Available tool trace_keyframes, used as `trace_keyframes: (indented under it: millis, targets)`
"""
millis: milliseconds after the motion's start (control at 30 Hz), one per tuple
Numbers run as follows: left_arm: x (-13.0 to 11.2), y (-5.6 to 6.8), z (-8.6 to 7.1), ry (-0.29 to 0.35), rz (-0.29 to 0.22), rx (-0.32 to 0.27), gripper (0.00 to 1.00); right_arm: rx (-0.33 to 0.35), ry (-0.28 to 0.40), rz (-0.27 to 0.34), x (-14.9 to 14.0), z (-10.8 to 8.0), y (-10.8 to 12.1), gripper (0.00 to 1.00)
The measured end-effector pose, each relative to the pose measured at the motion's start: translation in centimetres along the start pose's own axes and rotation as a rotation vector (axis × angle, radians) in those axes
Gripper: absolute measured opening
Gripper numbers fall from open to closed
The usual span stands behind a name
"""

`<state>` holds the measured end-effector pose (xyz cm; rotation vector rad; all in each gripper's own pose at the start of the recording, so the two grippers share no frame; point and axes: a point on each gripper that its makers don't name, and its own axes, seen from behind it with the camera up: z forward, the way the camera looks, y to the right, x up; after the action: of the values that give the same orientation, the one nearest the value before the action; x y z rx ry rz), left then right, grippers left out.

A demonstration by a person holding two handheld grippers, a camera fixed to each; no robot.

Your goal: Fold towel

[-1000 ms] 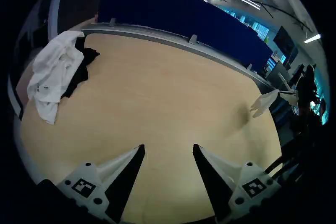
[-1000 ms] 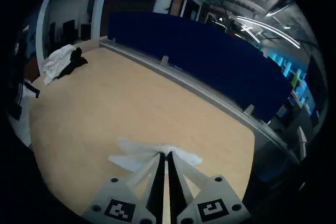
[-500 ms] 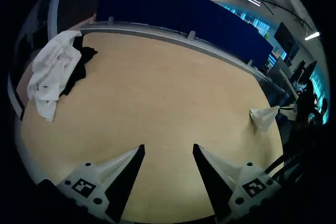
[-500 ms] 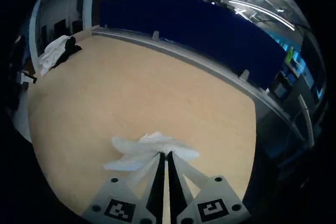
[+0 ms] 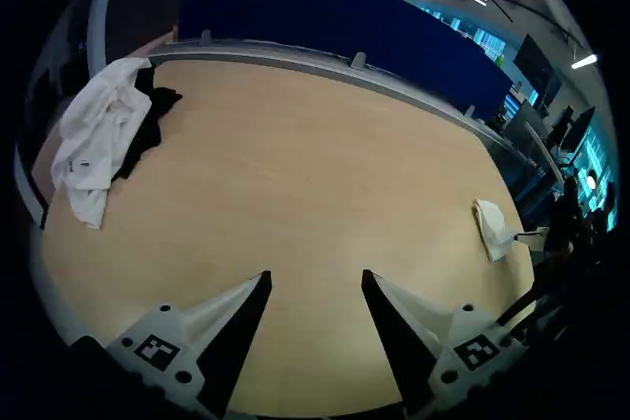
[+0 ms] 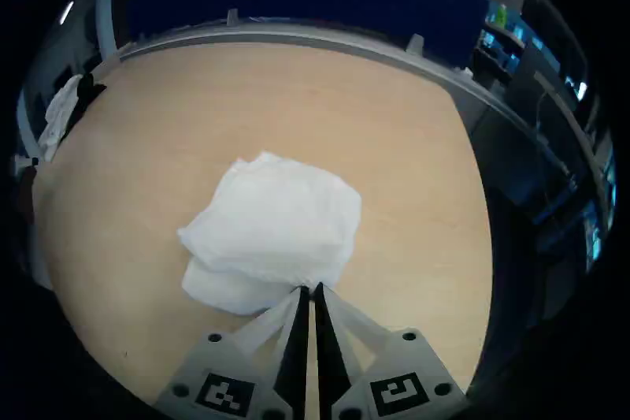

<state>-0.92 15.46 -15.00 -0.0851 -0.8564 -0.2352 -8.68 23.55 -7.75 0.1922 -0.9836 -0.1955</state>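
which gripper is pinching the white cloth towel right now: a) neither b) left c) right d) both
c: the right gripper is shut on the edge of the white cloth towel, while the left gripper is open over the wooden table.

the left gripper point(image 5: 313, 278) hangs low over a light wooden table point(image 5: 299, 168), its two white fingers spread wide apart with bare tabletop between them. at the far left of the table lies a crumpled white cloth point(image 5: 98, 132), with a black cloth point(image 5: 151, 117) tucked against its right side. a small white towel point(image 5: 492, 227) lies bunched near the table's right edge, and the tip of the right gripper point(image 5: 518, 237) meets it there. a grey rail point(image 5: 331, 69) and a dark blue partition point(image 5: 339, 18) run along the far edge.
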Motion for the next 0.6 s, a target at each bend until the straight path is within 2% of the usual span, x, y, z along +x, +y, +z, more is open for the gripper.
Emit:
trace_keyframes:
  millis: [67,267,600]
  targets:
    - [0.0,-0.1,-0.1,0.000,0.001,0.002,0.84,-0.003,-0.021,0.018,-0.9,0.3,-0.2,0.04]
    - [0.3,-0.2,-0.3,0.000,0.009,0.007,0.84,-0.035,-0.095,0.019,-3.5,1.1,0.0,0.04]
    - [0.4,0.3,-0.2,0.001,0.016,0.005,0.84,-0.036,-0.100,0.037,-4.0,1.4,-0.2,0.04]
